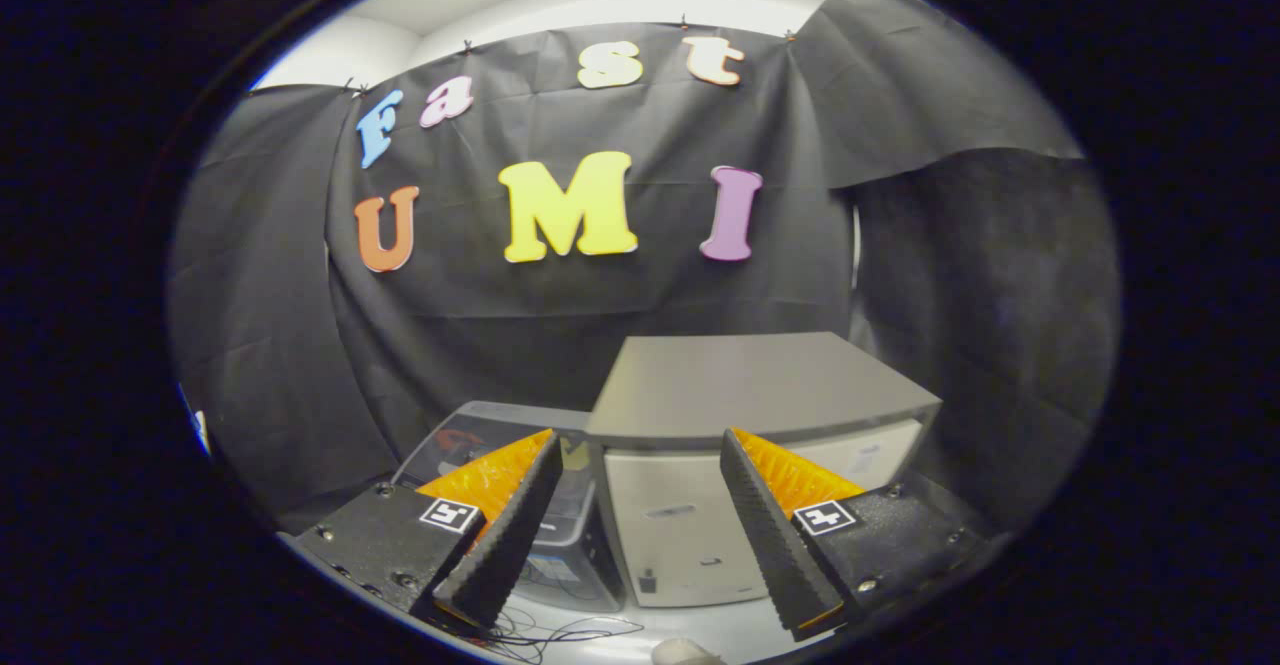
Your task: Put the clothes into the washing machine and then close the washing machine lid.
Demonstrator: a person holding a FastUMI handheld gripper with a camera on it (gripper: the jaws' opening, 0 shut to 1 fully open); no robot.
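Note:
My gripper [638, 437] is open, with nothing between its fingers, held above the floor and facing the booth's back wall. Just beyond the left finger [510, 525] stands a small grey top-loading washing machine [560, 545]. Its dark see-through lid [480, 425] is partly hidden by that finger, and I cannot tell whether it is up or down. Something reddish [455, 440] shows through the lid. Whether that is clothing I cannot tell.
A pale cabinet [680, 535] with a flat grey top [750, 380] stands right beside the washing machine, ahead of and between the fingers. Thin cables [560, 635] lie on the light floor in front. A small whitish object [685, 653] lies below the fingers.

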